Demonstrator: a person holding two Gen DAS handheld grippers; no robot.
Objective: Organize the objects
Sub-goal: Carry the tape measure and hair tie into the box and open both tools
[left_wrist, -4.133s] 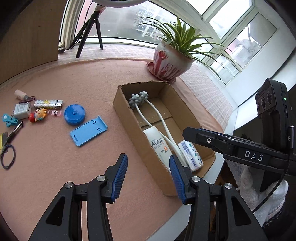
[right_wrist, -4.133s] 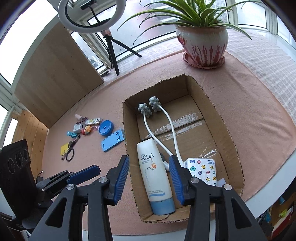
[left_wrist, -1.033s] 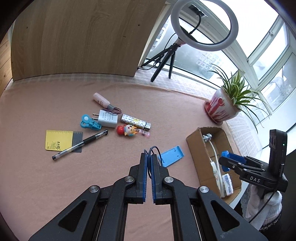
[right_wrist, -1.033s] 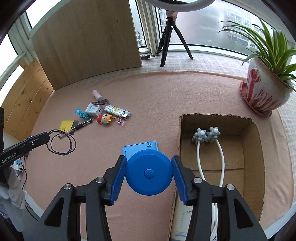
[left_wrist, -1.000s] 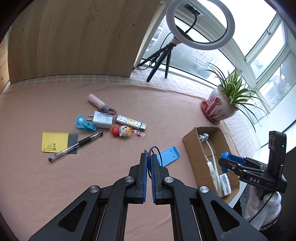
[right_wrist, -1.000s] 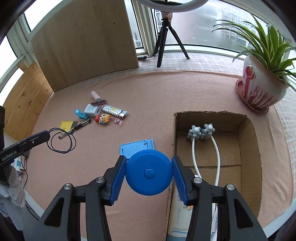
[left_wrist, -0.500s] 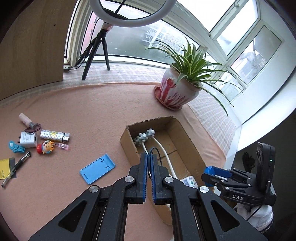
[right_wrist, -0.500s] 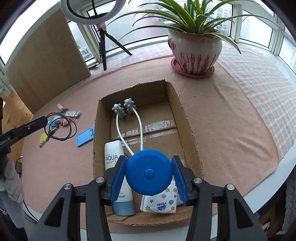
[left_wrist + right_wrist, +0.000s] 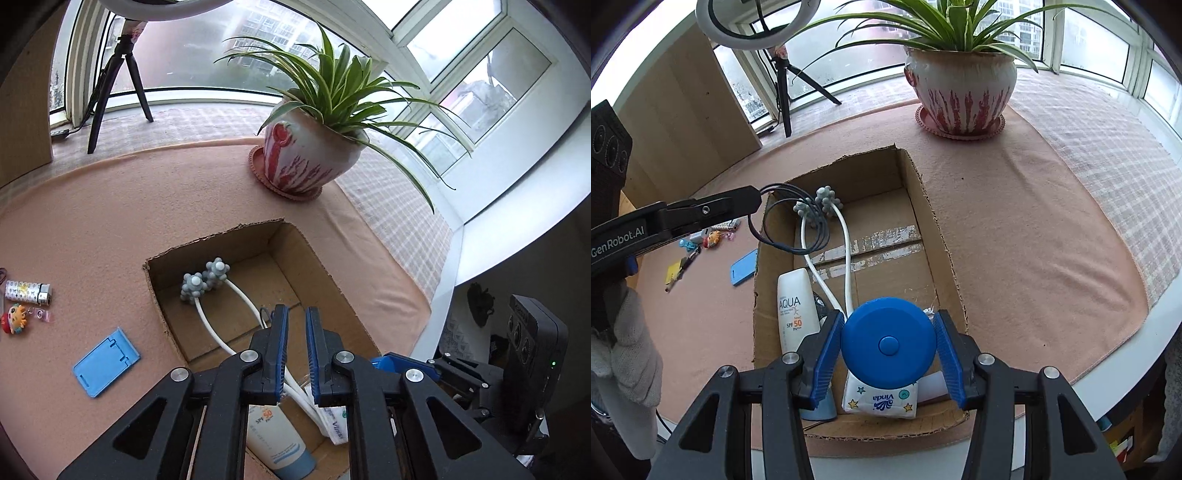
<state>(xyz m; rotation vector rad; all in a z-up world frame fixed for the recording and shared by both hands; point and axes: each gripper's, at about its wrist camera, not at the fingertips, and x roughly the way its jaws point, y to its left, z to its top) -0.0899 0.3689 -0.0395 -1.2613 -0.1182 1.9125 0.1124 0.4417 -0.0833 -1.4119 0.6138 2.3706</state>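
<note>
Right now the blue round case point(image 9: 888, 345) is sitting between the pads of the right gripper point(image 9: 888, 361), clamped at its rim on both sides, its flat face with the centre button turned up toward the camera. Being a disc, it has no long axis to speak of; its thin axis is pointing up along the view. It is hanging over the near end of the cardboard box point(image 9: 925, 192), above the tissue pack point(image 9: 881, 397) — a sensible spot, since a release there would probably drop it inside the walls.

The left gripper point(image 9: 294, 334) is reaching over the same box from the far side. Its jaws are opening, a narrow gap showing between the pads. In the right wrist view the dark cable loop point(image 9: 792, 225) is dangling from its tip over the box's far left corner; whether the pads are still pinching the cable cannot be told, though in the left wrist view only a short dark bit shows just beyond the left pad. The loop is likely being let go into the box.

Inside, the sunscreen tube point(image 9: 796, 304) is lying along the left wall, cap toward the near end, and the white massager point(image 9: 827, 240) is running lengthwise, knobbed heads at the far end.

Outside the box, on the pink cloth point(image 9: 110, 221), the blue phone stand point(image 9: 106, 362), a lighter point(image 9: 27, 291) and a small doll charm point(image 9: 14, 317) are still waiting. The potted plant point(image 9: 310, 155) is standing beyond the box.
</note>
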